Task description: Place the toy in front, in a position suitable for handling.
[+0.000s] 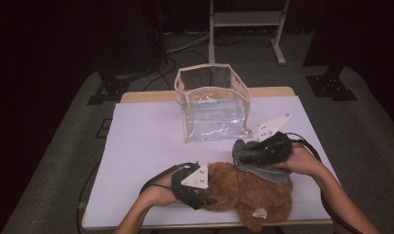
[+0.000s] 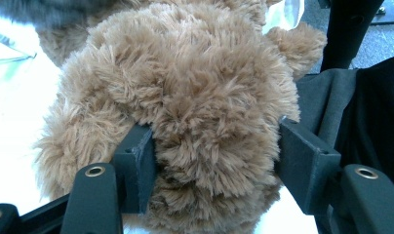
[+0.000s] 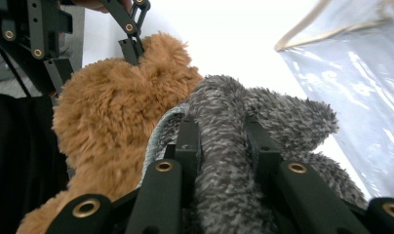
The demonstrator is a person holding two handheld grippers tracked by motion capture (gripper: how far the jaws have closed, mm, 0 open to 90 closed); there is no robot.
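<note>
Gripper on the right (image 3: 219, 141) is clamped narrow on a fold of the grey plush fabric (image 3: 263, 117), the tuft pinched between both jaws; this piece lies on the brown teddy bear (image 1: 244, 187) at the near edge of the table (image 1: 136, 146), just in front of the clear bag (image 1: 212, 105). Left gripper (image 2: 214, 156) has its jaws set either side of the bear's fur, the pads (image 2: 136, 161) pressing into the pile at about half spread, so I read it as a hold on the bear, which it steadies. Judgement: the step in hand is parting the grey piece from the bear, probably for the bag. To do it well, keep the left hold low and firm while the right draws the fabric up and toward the bag's open top, slowly, so the bear does not drag along; the pinch is on pile only and could slip. Count: one bear, one grey piece, one clear bag standing open and upright, two grippers, one table.
</note>
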